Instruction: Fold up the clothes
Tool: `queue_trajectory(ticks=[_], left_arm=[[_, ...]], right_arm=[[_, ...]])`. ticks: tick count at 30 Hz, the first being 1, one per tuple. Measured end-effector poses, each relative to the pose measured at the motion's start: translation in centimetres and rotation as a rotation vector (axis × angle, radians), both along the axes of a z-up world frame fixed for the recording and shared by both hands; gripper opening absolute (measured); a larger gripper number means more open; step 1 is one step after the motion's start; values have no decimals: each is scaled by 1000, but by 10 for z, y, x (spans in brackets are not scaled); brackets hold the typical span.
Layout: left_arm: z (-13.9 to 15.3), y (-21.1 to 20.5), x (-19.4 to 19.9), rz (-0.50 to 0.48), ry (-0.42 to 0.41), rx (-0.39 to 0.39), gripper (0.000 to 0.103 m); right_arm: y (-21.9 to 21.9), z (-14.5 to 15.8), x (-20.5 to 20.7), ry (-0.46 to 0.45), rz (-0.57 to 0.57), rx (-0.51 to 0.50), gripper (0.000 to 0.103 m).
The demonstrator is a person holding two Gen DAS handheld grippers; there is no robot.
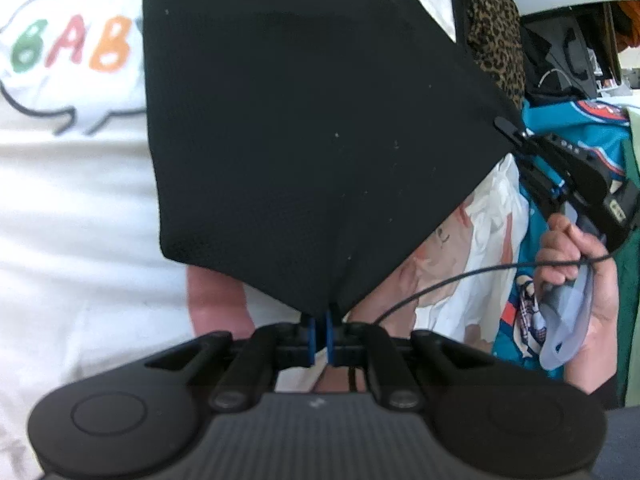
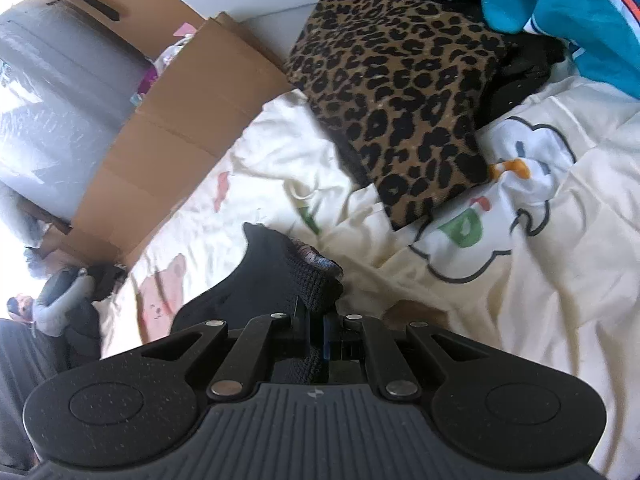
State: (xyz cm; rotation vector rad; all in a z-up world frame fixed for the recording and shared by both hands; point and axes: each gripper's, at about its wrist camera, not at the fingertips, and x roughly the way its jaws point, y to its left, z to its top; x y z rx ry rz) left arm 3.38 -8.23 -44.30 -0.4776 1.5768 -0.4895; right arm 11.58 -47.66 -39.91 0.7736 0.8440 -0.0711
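Note:
A black garment (image 1: pixel 304 128) hangs spread over the bed, held at two corners. In the left wrist view my left gripper (image 1: pixel 320 318) is shut on its lower corner, blue pads pinching the cloth. My right gripper (image 1: pixel 507 125) grips the far right corner, with a person's hand (image 1: pixel 576 256) on its handle. In the right wrist view my right gripper (image 2: pixel 316 322) is shut on a bunched black knit edge (image 2: pixel 280 272) of the same garment. The rest of the garment lies outside that view.
A cream bedsheet (image 2: pixel 540 280) with cloud and letter prints covers the bed. A folded leopard-print garment (image 2: pixel 400 100) lies on it, beside a teal jersey (image 2: pixel 580 20). A cardboard box (image 2: pixel 180 120) stands along the bed's edge. A crumpled white cloth (image 1: pixel 488 240) lies under the black garment.

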Motion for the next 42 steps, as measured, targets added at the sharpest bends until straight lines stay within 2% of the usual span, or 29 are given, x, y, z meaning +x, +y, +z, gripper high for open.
queue_trajectory(ticks=[6,12,16,20,22,25,28,31,33,35,39,42], left_arm=[[-26,-15,4,-19,9,9,5],[-54,-29,3,2,24,40,5],[-54,-27,4,-8,30,40,6],[-50,-10,7,-38,117,54,9],[-40,-13,15,-127,120,95,9],[-18,-11,31,-255,78,141,15],[5,-1,53,-321,30,210,19],[25,9,81,-366,-11,256,23],[40,17,106,-382,-39,279,23],[57,19,128,-383,-90,297,32],[80,16,166,-385,-159,314,34],[91,8,192,-418,-181,318,34]], right_arm=[[-11,-28,4,52,-12,-22,4],[-19,-56,7,90,-54,17,5],[-19,-63,7,98,-74,27,5],[-25,-62,4,112,-94,59,9],[-27,-57,1,120,-96,66,14],[-28,-49,-5,116,-96,57,15],[-28,-46,-12,116,-107,80,18],[-25,-46,-19,124,-109,95,32],[-23,-46,-23,126,-106,108,32],[-20,-46,-27,131,-107,114,32],[-11,-46,-30,154,-103,109,33],[-4,-46,-31,167,-101,91,48]])
